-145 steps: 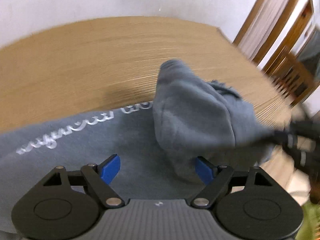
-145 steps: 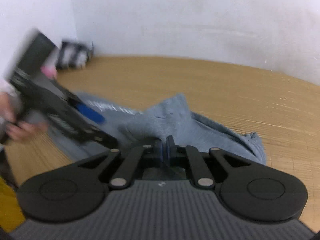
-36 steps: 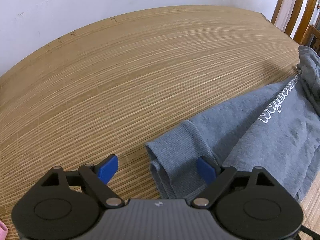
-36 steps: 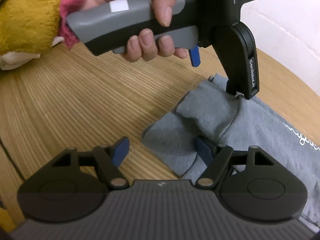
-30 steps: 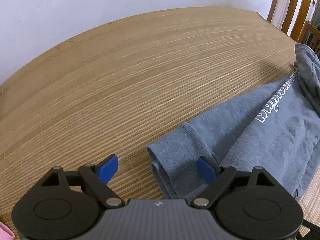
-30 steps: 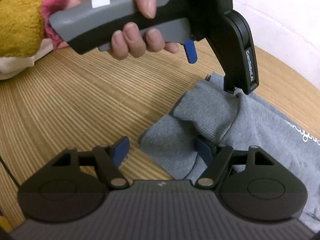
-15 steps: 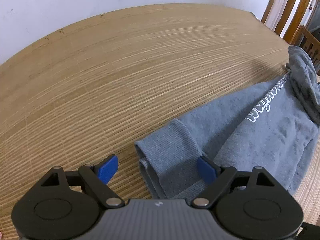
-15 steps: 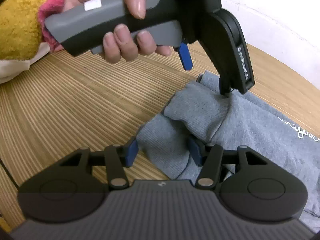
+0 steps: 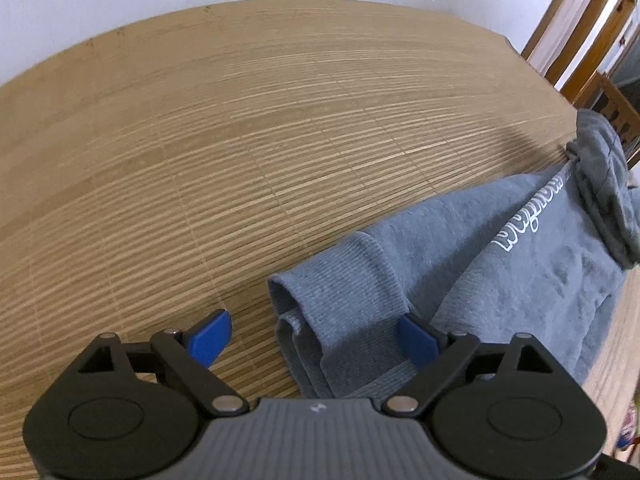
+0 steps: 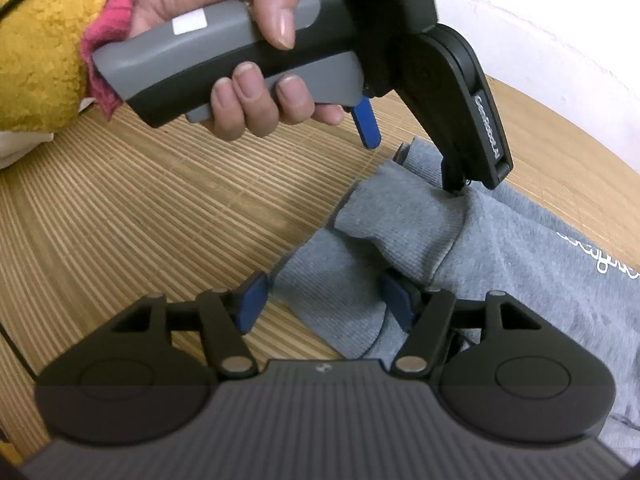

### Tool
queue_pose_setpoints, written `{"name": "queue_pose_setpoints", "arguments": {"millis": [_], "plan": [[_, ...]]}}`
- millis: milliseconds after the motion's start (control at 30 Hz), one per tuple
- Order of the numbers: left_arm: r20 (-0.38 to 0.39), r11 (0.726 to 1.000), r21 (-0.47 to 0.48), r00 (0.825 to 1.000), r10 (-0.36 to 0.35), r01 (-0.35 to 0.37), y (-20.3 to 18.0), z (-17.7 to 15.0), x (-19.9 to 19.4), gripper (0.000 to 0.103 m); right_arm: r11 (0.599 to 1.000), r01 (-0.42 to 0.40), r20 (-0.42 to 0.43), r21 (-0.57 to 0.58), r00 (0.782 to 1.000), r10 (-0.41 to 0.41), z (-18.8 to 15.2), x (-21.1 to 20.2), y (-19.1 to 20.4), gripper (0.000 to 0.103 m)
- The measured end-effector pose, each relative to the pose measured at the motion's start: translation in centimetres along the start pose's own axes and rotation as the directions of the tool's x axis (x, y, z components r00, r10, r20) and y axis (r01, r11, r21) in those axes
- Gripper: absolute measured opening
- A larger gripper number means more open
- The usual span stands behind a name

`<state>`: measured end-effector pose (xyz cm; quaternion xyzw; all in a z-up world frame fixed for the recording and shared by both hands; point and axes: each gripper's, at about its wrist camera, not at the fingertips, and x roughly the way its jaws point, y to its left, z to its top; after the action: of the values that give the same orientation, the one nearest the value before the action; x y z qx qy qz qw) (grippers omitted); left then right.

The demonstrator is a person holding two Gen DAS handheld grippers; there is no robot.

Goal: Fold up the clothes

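Observation:
A grey sweatshirt (image 9: 520,272) with white script lies on the bamboo mat, its hood (image 9: 604,176) bunched at the far right. Its ribbed hem (image 9: 340,280) is folded double and lies between the wide jaws of my left gripper (image 9: 314,338), which are opening; only the right pad touches cloth. In the right wrist view the same sweatshirt (image 10: 520,264) shows. My right gripper (image 10: 325,300) straddles a ribbed fold (image 10: 332,292) with its jaws opening. The left gripper (image 10: 414,166) hangs above the hem there, one finger on the fabric.
The bamboo mat (image 9: 240,120) runs to a white wall at the back. A wooden chair (image 9: 616,108) stands past its far right edge. A hand (image 10: 248,92) in a yellow fleece sleeve (image 10: 36,40) holds the left gripper's grey handle.
The left gripper tilted down over the hem, which now sits further left between its jaws. The right jaws narrowed around the ribbed fold half a second ago and have since widened.

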<state>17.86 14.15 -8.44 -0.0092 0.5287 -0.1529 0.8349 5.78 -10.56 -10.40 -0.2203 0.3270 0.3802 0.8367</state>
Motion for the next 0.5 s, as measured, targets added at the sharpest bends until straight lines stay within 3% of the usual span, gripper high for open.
{"name": "queue_pose_setpoints", "arguments": {"millis": [200,300,400,467,500], "plan": [[0.089,0.998,-0.06,0.996,-0.007,0.012,1.5,0.2,-1.5,0.093,1.0,0.025,0.022,0.007,0.999,-0.025,-0.3,-0.5,-0.5,0.048],[0.029,0.999,-0.036,0.999,-0.016,0.017,1.3,0.7,-0.2,0.093,0.999,0.036,0.029,0.017,0.999,-0.036,-0.3,-0.5,-0.3,0.041],[0.001,1.0,0.016,1.0,-0.022,0.022,0.3,0.8,1.2,0.1,0.999,0.037,0.033,0.031,0.999,-0.038,-0.3,-0.6,-0.5,0.037],[0.026,0.997,0.066,0.999,-0.043,0.041,-1.0,0.6,1.3,0.085,0.998,0.038,0.038,0.045,0.998,-0.04,-0.3,-0.7,-0.6,0.033],[0.04,0.994,0.088,0.997,-0.071,0.067,-1.5,0.4,1.2,0.057,0.998,0.038,0.04,0.052,0.998,-0.04,-0.3,-0.8,-0.6,0.03]]}}
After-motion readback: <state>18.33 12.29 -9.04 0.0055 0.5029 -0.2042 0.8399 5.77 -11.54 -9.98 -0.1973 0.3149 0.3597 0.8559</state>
